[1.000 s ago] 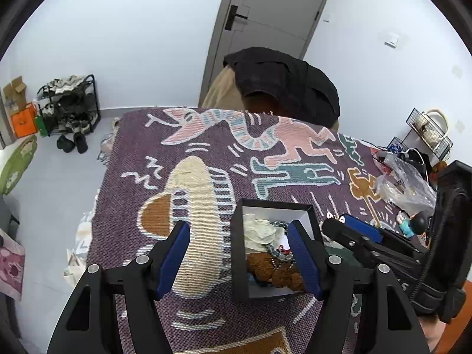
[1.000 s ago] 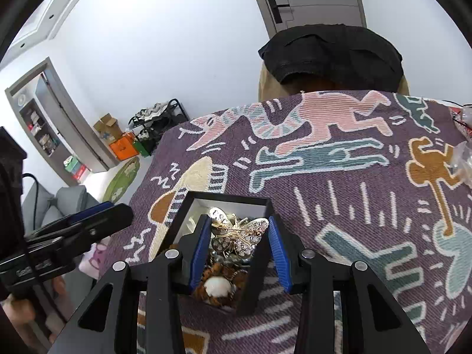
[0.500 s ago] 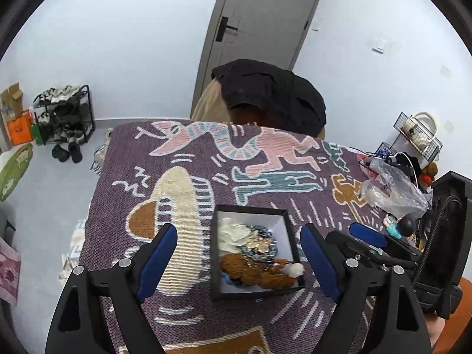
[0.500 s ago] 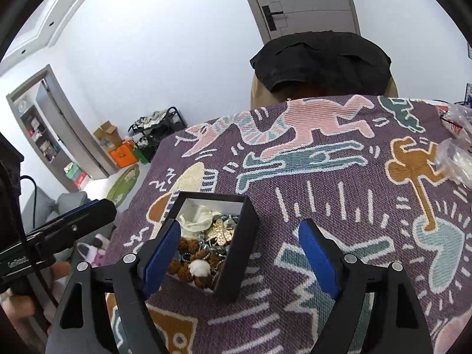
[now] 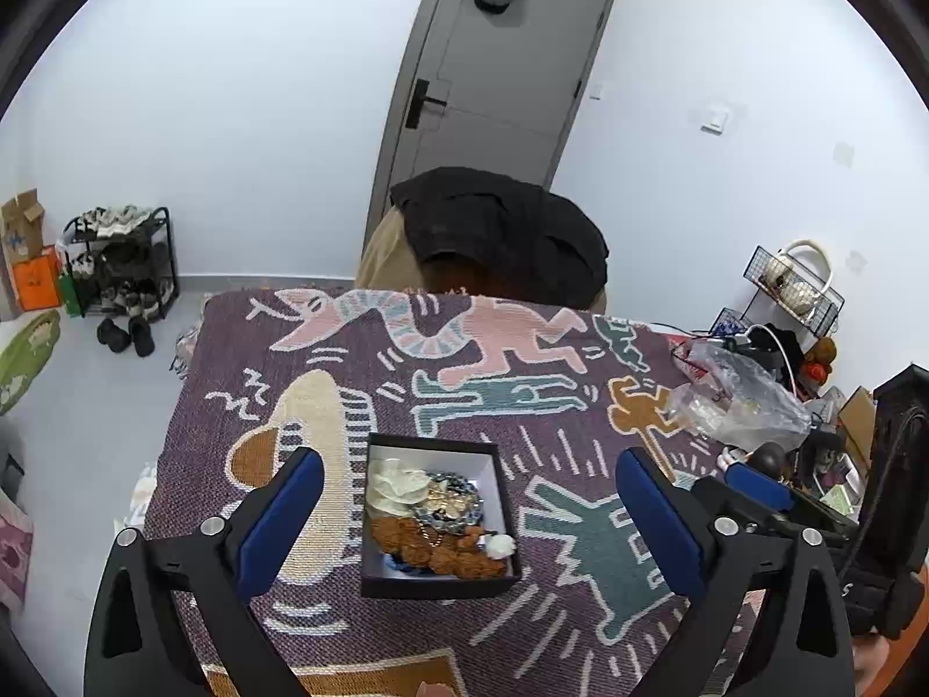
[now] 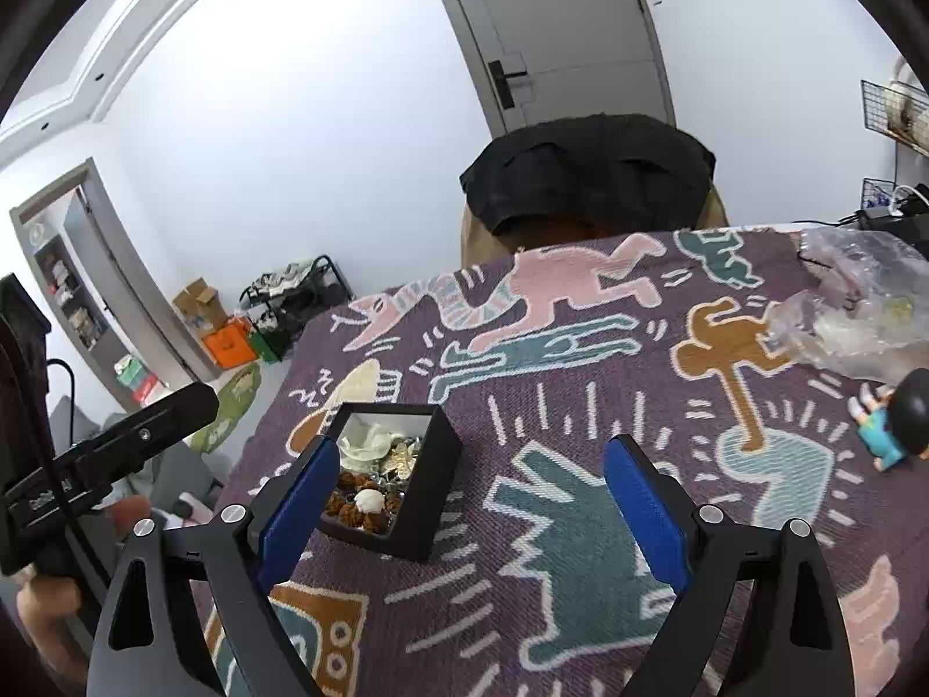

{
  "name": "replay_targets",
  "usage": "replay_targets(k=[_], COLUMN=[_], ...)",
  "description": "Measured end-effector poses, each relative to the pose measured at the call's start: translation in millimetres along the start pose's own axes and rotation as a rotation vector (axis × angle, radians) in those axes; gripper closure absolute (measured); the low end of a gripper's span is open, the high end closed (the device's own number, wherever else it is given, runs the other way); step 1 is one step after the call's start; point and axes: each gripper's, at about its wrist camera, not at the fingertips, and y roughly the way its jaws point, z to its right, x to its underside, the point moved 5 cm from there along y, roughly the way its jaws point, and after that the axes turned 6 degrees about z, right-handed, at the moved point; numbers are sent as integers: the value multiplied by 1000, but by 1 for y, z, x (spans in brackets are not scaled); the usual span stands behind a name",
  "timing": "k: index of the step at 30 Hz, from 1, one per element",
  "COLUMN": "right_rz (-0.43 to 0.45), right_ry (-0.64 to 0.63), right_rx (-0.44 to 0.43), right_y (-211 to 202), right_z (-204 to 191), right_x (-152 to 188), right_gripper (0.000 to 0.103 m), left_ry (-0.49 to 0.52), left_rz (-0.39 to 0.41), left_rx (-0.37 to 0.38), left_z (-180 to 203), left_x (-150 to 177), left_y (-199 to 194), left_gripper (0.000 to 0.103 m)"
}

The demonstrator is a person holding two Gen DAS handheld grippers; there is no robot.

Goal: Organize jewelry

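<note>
Black card forms the small open box [image 5: 438, 514], which in the left wrist view sits on the bench between and just beyond the blue pads of the left tongs [image 5: 467, 514], touching neither. These tongs stand wide with their jaws opening, nothing gripped. The box holds a heap of jewelry [image 5: 435, 517]: a cream piece at the far end, blue and gold beads in the middle, rough brown beads and a white bobble nearest. To the right of the tongs lies a crumpled clear plastic bag [image 5: 734, 392]. The purple woven cloth [image 5: 360, 360] with cartoon figures covers the bench; beyond stand a draped chair [image 5: 499, 232] and a grey door [image 5: 493, 75].

In the right wrist view the right tongs [image 6: 470, 499] are also spread wide, jaws opening and empty. The box [image 6: 424, 482] sits just beyond the left pad, left of the gap's middle. Far right lies a small figurine [image 6: 894, 424]; the left tongs [image 6: 110, 453] appear at the left edge.
</note>
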Motion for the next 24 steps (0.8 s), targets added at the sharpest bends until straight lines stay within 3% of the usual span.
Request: replay_targets(k=[14,18,24], right_rz=[20,-21,15], right_ry=[-41,-44,-92], right_rx=[45,79,124], right_y=[-82,-96,-125], right_z=[7,11,13], right_x=[5,14,20], right_gripper=[9,9,9], left_ry=[23,7,24], left_rz=[44,42,71], left_rx=[21,5,-14], left_z=[32,36,45], left_x=[12,17,22], left_y=[-35,-46,-68], left_gripper=[0,0,0])
